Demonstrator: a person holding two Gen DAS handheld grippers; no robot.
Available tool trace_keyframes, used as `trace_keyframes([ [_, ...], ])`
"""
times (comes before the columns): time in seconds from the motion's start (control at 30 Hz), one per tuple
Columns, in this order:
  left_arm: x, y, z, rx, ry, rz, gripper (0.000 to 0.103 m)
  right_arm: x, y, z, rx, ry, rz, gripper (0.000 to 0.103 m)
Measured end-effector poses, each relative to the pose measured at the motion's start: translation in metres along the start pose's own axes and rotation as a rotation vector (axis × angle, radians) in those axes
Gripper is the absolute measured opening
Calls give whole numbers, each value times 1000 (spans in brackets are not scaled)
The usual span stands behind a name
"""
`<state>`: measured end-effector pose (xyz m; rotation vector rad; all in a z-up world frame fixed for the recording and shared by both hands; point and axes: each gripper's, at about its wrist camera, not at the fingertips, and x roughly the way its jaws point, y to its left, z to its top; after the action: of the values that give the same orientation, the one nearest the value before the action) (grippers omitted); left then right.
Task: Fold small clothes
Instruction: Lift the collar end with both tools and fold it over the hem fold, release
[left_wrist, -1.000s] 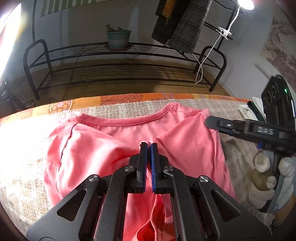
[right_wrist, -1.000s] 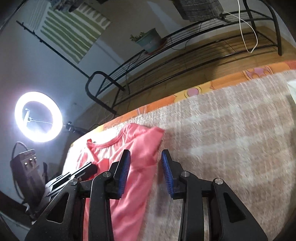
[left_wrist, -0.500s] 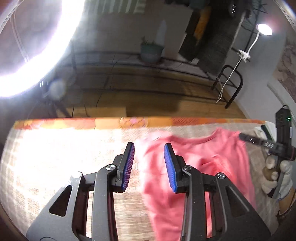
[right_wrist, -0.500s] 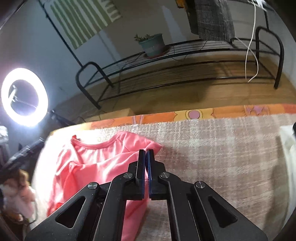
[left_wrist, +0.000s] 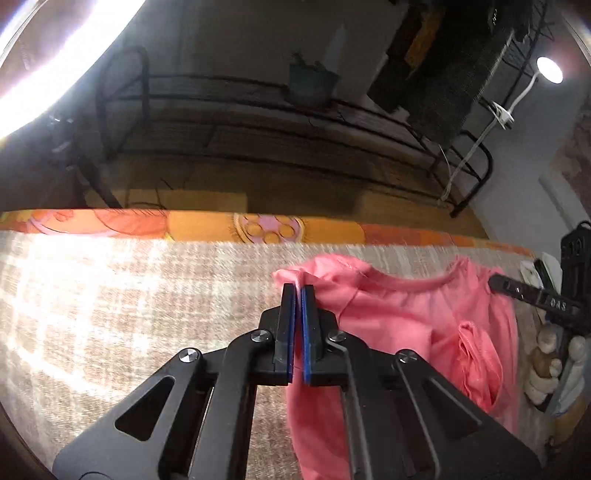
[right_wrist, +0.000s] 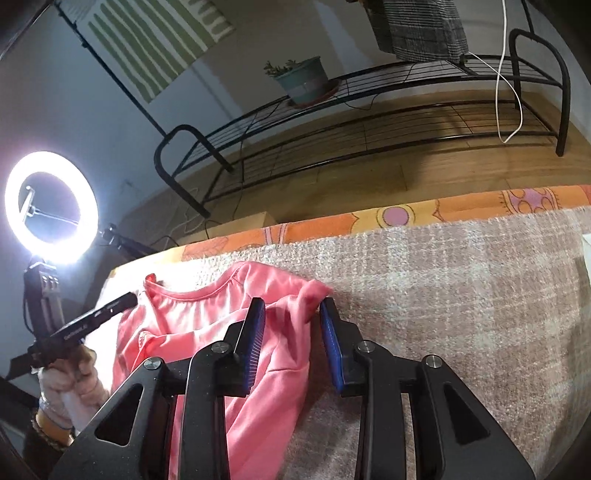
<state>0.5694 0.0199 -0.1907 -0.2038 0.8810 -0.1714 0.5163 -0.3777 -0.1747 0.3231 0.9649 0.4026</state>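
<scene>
Pink shirt (left_wrist: 402, 325): spread on checked blanket (left_wrist: 129, 295), toward 3 o'clock in left view. Left gripper (left_wrist: 298, 290): clamped on shirt's bunched corner. Right gripper (right_wrist: 291, 317): jaws opening, narrowly apart, shirt's edge between, pads clear. Ring light (right_wrist: 51, 206): 9 o'clock.

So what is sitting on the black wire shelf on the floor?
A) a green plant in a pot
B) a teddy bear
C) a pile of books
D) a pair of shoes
A: a plant in a pot stands on the top rack of the black wire shelf, behind the table with the pink shirt.
</scene>
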Motion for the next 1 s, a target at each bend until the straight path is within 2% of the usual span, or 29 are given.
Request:
trace_keyframes([
  [0.03,-2,5,1,-19,-15,11,1,1,2,0,-11,2,-2,25],
  [0.07,-1,11,2,-31,-18,17,1,1,4,0,-22,2,-10,10],
  [0.1,1,15,1,-42,-8,21,1,1,9,0,-43,1,-25,6],
  [0.2,-1,19,-2,-28,-10,-2,1,3,18,2,-107,-16,-89,6],
  [0.23,-2,18,-2,-22,-10,-9,1,4,15,3,-93,-13,-80,7],
  [0.3,-2,20,1,-30,3,-29,18,4,9,4,-54,-11,-56,11],
  [0.33,-1,19,3,-38,-2,-37,40,4,4,4,-32,-4,-37,22],
  [0.37,-2,20,5,-46,-12,-44,52,3,0,4,-12,-5,-22,30],
  [0.53,11,14,10,-46,36,-80,52,2,-15,7,67,-17,22,31],
  [0.63,19,7,12,-21,59,-72,52,6,-6,8,28,-7,7,33],
  [0.67,22,3,12,-8,69,-64,47,7,-2,8,10,-3,-2,33],
  [0.7,25,-2,11,12,75,-57,38,9,1,8,-2,0,-7,33],
  [0.73,26,-8,11,40,71,-39,19,10,5,7,-18,-2,-18,33],
  [0.77,27,-13,9,67,66,-23,5,11,7,7,-31,0,-22,28],
  [0.8,27,-18,8,88,61,-16,5,12,10,7,-44,2,-20,18],
  [0.83,25,-21,7,102,49,-5,2,16,14,5,-63,22,-16,4],
  [0.9,20,-24,7,103,24,-8,1,17,24,2,-114,18,-58,4],
  [1.0,3,-23,6,90,-17,-23,1,9,34,-1,-157,-13,-53,3],
])
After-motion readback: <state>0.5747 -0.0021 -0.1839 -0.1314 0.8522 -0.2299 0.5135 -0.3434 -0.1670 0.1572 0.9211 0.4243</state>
